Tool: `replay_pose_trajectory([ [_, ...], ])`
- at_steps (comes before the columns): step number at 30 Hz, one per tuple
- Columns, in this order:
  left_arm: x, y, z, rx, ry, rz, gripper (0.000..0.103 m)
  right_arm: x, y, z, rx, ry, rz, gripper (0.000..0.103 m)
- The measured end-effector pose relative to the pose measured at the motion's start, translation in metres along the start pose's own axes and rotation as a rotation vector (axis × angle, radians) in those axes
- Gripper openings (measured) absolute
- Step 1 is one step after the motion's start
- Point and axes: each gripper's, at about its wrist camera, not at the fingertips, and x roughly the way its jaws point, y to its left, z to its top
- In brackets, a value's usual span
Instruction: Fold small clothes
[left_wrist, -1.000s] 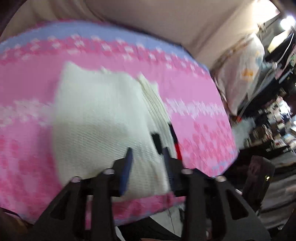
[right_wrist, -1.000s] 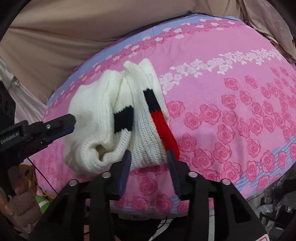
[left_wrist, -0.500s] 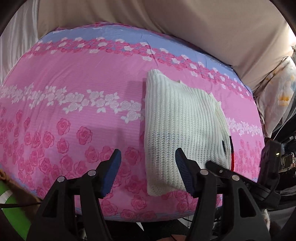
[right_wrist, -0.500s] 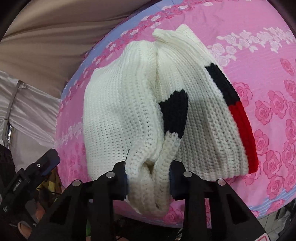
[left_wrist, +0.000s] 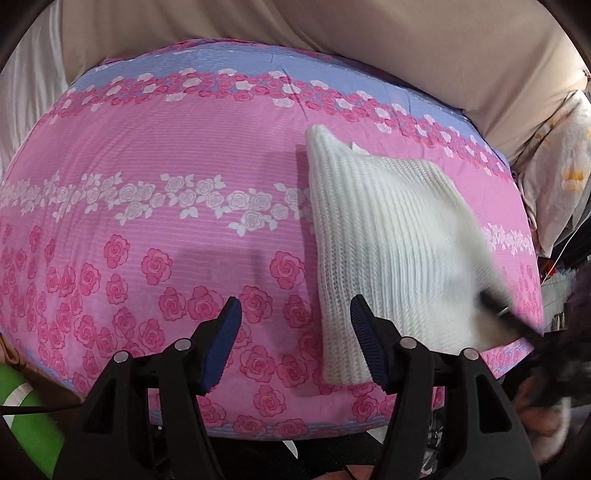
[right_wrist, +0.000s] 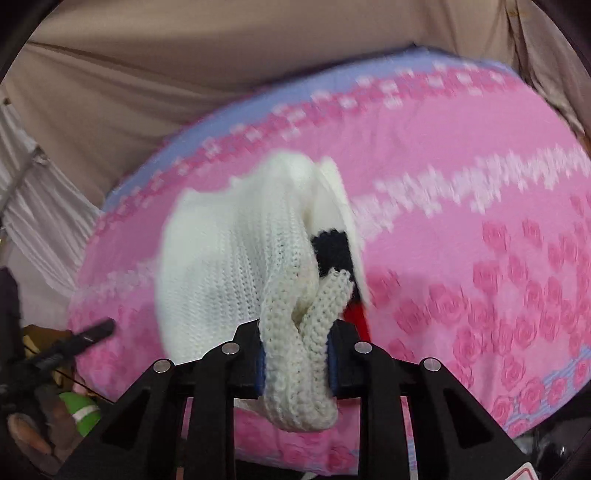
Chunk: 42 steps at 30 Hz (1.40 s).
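Since a second ago the right gripper (right_wrist: 295, 354) has clamped the sweater's (right_wrist: 236, 266) near edge, jaws closing. The sweater lies on the quilt (left_wrist: 166, 229); beside it, the left gripper (left_wrist: 295, 332) is spread, empty.

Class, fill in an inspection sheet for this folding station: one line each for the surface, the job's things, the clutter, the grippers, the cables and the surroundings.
Surface: pink rose-print bedcover with a lilac band along its far edge.
Job's things: white knit sweater lying on the cover, its near end bunched and raised; black and red patches show in the right wrist view.
Clutter: nothing seen on the cover beside the sweater.
Grippers: left gripper open over bare cover, its right pad at the sweater's near corner; right gripper closing, pads pressing a bunched fold of the sweater.
Cables: thin dark cord at the lower left.
Surroundings: beige draped cloth behind; printed pillow to the right; green object below the edge.
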Motion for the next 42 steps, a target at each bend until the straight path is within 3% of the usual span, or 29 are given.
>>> replay_pose_trajectory([
  [3, 0.004, -0.008, 0.0, 0.018, 0.009, 0.006, 0.059, 0.007, -0.017, -0.009, 0.1, -0.01, 0.068, 0.022],
  [6, 0.01, -0.014, -0.001, 0.027, 0.029, 0.002, 0.06, 0.0, -0.01, -0.001, 0.059, -0.016, 0.07, 0.023],
  [11, 0.018, -0.021, -0.002, 0.039, 0.051, -0.013, 0.06, -0.003, -0.014, 0.013, 0.088, 0.017, 0.151, 0.037],
  [15, 0.021, -0.025, -0.002, 0.046, 0.056, -0.025, 0.06, -0.006, -0.007, 0.034, 0.116, -0.018, 0.214, 0.058],
  [17, 0.022, -0.026, -0.001, 0.049, 0.06, -0.03, 0.061, 0.003, -0.006, 0.046, 0.123, -0.008, 0.222, 0.059],
  [18, 0.022, -0.025, -0.001, 0.049, 0.061, -0.033, 0.061, 0.008, -0.005, 0.05, 0.124, -0.002, 0.228, 0.053],
  [19, 0.022, -0.024, 0.0, 0.044, 0.06, -0.034, 0.061, 0.011, -0.003, 0.052, 0.119, 0.002, 0.24, 0.022],
  [20, 0.021, -0.023, 0.001, 0.038, 0.059, -0.033, 0.061, 0.009, 0.006, 0.056, 0.102, -0.005, 0.25, 0.018],
  [25, 0.011, -0.008, 0.008, -0.013, 0.022, -0.038, 0.061, -0.059, 0.043, 0.064, -0.025, -0.223, 0.296, 0.017],
  [27, 0.011, -0.006, 0.011, -0.029, 0.021, -0.053, 0.062, -0.059, 0.038, 0.059, -0.07, -0.241, 0.196, 0.017],
  [29, 0.016, -0.007, 0.013, -0.047, 0.031, -0.077, 0.063, -0.016, 0.02, 0.05, -0.112, -0.126, 0.044, 0.018],
  [30, 0.019, -0.008, 0.015, -0.06, 0.041, -0.101, 0.064, 0.007, 0.006, 0.043, -0.087, -0.048, -0.003, 0.02],
  [31, 0.023, -0.008, 0.016, -0.075, 0.05, -0.131, 0.064, 0.013, -0.004, 0.037, -0.038, -0.034, 0.023, 0.024],
  [33, 0.033, -0.012, 0.019, -0.097, 0.075, -0.178, 0.064, -0.006, -0.012, 0.032, 0.049, -0.092, 0.107, 0.029],
  [36, 0.047, -0.015, 0.019, -0.112, 0.101, -0.193, 0.064, -0.028, -0.013, 0.024, 0.07, -0.127, 0.105, 0.051],
  [40, 0.076, -0.019, 0.014, -0.156, 0.182, -0.238, 0.064, -0.014, -0.023, 0.003, 0.092, -0.028, 0.093, 0.064],
  [42, 0.089, -0.021, 0.01, -0.169, 0.208, -0.259, 0.071, 0.003, -0.025, -0.01, 0.126, 0.015, 0.105, 0.067],
])
